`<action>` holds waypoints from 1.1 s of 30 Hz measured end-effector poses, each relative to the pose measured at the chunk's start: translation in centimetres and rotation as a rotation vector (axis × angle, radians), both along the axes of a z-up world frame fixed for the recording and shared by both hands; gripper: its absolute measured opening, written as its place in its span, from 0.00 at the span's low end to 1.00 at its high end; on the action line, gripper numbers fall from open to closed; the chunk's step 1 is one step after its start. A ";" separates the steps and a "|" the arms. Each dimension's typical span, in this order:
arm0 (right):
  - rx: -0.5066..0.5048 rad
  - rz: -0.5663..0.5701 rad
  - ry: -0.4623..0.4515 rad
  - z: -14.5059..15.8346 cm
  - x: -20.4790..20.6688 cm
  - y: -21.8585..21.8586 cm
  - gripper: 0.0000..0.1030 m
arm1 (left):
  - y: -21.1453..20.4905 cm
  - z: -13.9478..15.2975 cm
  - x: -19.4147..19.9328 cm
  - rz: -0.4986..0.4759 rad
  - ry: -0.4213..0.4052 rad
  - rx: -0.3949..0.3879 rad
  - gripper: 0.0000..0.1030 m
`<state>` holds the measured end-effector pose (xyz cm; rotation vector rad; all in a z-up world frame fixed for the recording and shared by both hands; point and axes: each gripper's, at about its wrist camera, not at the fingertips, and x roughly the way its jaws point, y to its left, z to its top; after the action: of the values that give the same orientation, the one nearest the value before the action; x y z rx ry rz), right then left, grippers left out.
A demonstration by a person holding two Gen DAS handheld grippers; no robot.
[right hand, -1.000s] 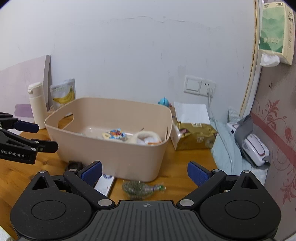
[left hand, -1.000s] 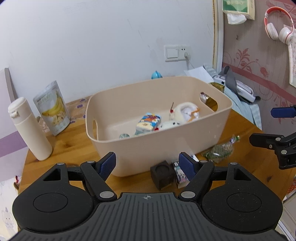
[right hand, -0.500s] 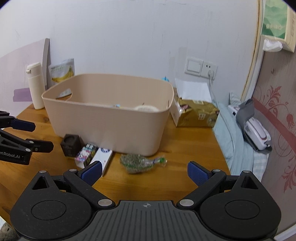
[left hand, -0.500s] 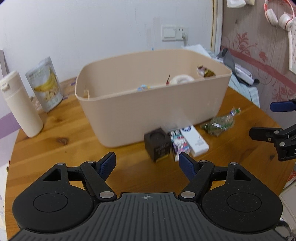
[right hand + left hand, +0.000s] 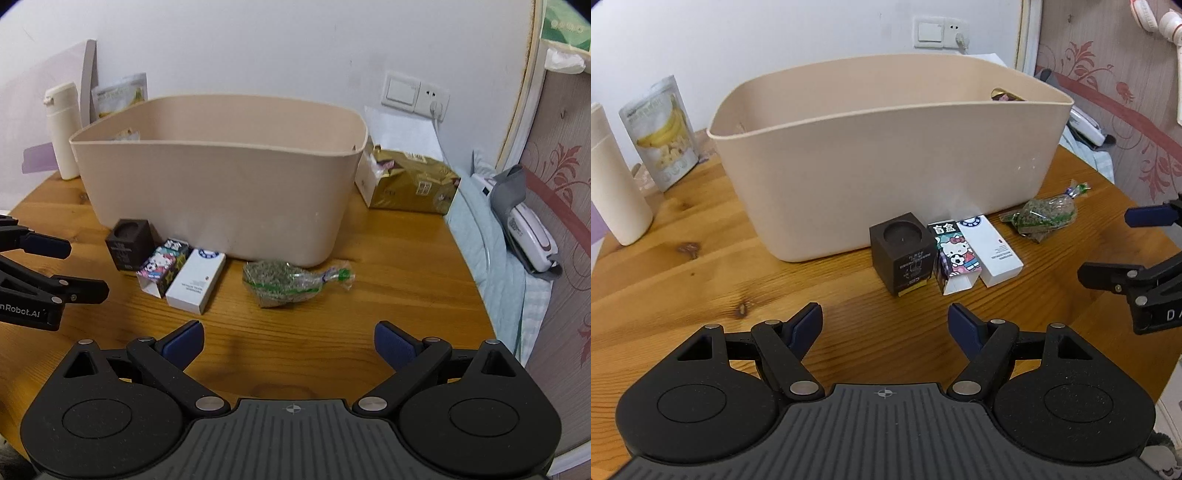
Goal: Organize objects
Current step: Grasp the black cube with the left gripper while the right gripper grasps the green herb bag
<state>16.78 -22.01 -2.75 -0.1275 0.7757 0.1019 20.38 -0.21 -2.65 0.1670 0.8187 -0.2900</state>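
**Four small items wait in front of the beige tub**

Left gripper (image 5: 885, 323) and right gripper (image 5: 289, 339) hover over the round wooden table (image 5: 701, 291), jaws wide and empty. Near the beige plastic tub (image 5: 886, 155) lie, left to right, a dark brown cube box (image 5: 903, 254), a cartoon-cat carton (image 5: 955, 256), a white carton (image 5: 991, 249) and a clear packet, perhaps dried herbs (image 5: 1043, 216).

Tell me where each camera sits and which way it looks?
Left wrist: on the left gripper, looking down at the dark cube; jaws open.
Right wrist: on the right gripper, facing the green packet; jaws open.
Both show the beige bin, the wooden table and the other gripper.
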 end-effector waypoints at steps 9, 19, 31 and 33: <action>-0.007 -0.015 0.051 -2.0 1.3 -0.2 0.98 | -0.2 -1.0 1.4 0.027 -0.003 -0.025 0.74; -0.014 -0.005 0.077 -3.1 2.9 0.4 0.97 | -0.4 -1.3 2.4 0.057 -0.006 -0.057 0.74; 0.038 -0.024 0.047 -3.6 5.1 0.4 0.94 | -1.1 -1.6 3.8 0.070 -0.016 -0.046 0.74; 0.053 -0.027 0.044 -3.6 5.5 0.3 0.90 | -1.2 -1.7 4.1 0.050 -0.022 -0.034 0.74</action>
<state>22.31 -21.68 -6.37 -0.0648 0.8176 0.1002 24.46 -1.45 -4.38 0.1176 0.7943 -0.2540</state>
